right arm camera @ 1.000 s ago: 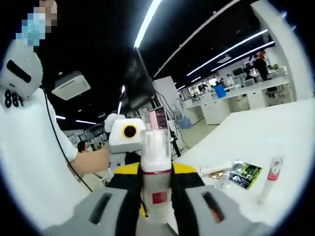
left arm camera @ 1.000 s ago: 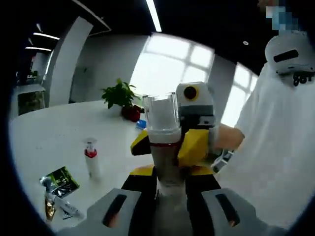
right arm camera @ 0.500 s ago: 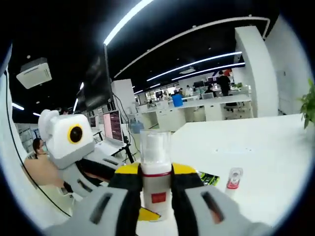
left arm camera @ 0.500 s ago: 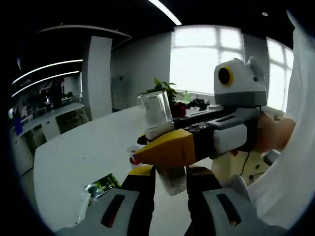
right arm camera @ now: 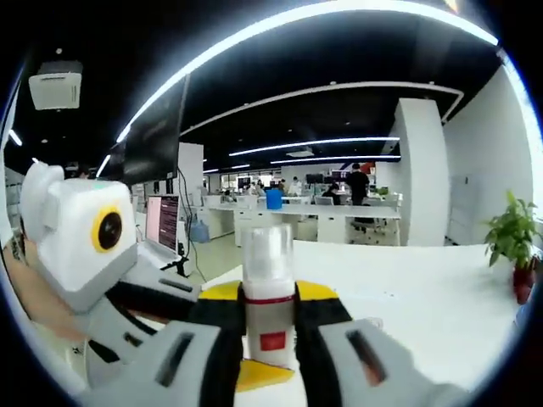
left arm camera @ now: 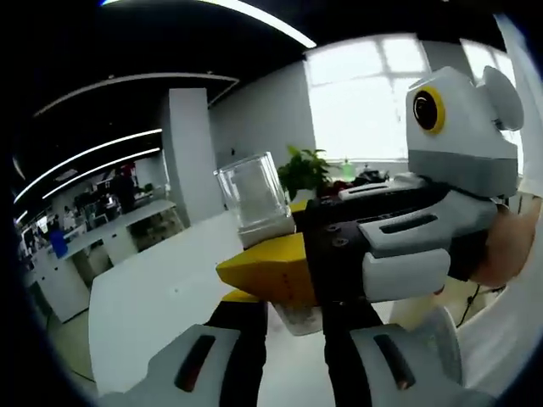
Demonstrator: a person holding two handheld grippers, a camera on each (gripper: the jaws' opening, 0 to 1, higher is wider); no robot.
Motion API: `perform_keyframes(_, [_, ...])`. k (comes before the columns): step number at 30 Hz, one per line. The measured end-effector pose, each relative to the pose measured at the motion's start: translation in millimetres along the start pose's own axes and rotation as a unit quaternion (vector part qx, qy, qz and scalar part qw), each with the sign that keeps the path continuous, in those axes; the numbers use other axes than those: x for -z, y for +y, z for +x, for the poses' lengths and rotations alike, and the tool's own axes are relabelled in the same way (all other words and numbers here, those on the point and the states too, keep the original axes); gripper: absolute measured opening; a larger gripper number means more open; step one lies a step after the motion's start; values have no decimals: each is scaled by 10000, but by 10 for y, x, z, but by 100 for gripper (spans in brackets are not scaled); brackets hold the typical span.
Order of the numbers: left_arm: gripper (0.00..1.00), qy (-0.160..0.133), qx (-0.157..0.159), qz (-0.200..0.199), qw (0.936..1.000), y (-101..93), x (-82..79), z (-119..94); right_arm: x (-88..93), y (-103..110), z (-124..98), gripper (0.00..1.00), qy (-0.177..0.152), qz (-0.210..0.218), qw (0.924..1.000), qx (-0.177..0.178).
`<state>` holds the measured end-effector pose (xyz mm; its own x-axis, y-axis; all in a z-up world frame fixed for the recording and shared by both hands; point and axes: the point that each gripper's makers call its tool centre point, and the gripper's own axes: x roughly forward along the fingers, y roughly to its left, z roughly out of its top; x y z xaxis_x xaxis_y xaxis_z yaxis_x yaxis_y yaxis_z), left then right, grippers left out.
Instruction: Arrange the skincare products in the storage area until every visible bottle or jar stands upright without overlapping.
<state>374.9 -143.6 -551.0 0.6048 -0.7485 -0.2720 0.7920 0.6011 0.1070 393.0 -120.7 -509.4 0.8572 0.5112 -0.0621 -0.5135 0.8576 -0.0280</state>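
The left gripper (left arm camera: 293,318) is clamping the lower body of a white pump bottle with a clear plastic cap (left arm camera: 254,199), its jaws closing on either side while the bottle is rising tilted away to the left between them. The right gripper (left arm camera: 373,246) is crossing just ahead of those jaws, its yellow tip touching or nearly touching the bottle below the cap.

In the right gripper view, the right gripper (right arm camera: 270,360) is gripping the same white bottle (right arm camera: 270,292), which is standing upright between the jaws with its red collar and small red label facing the camera; the left gripper (right arm camera: 110,263) is coming in from the left beside it. Both tools are holding the bottle in the air above the white table (right arm camera: 424,297), with a potted green plant (right arm camera: 513,246) far off to the right.

To do this step well, one gripper should probably be releasing only while the other is holding firmly, and the bottle should be lowered base-first, kept vertical, onto a bare patch of table apart from other products.
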Motion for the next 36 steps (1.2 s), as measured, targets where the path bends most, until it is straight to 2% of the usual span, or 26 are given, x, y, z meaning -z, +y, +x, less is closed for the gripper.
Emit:
perform_keyframes(5, [19,96,213,-38,9997,2,56,-15,52,15,-18,21,45,40,9999,-130])
perform_keyframes(10, [18,192,507,-192,9983,-41,137,-17,138,72,-36,22,138,4,9983,-574])
perform_keyframes(14, [18,280,1136,-317,9926,-165,201,-15,192,66,-85,24,266,-117,9959,-859])
perform_keyframes(15, [18,341,1299,-281,9905,-183,227,-20,214,113,-103,25,323,-163,9929,-1131])
perform_keyframes(21, [18,484,2003,43,9785,-245,293,-43,162,131,-210,25,300,310,9844,-1708])
perform_keyframes(22, [18,459,2056,97,9775,-245,291,-41,140,96,-227,25,277,425,9836,-1731])
perform_keyframes(25, [18,448,2270,189,9727,-262,299,-41,91,45,-253,24,213,385,9834,-1763])
perform_keyframes(28, [18,274,2586,167,9655,-314,250,-38,33,61,-282,24,178,336,9809,-1909])
perform_keyframes(31, [17,254,2708,238,9620,-334,240,-13,-35,77,-304,23,107,366,9782,-2043])
perform_keyframes(36, [17,213,2865,218,9576,-348,217,37,-53,45,-306,23,118,323,9787,-2026])
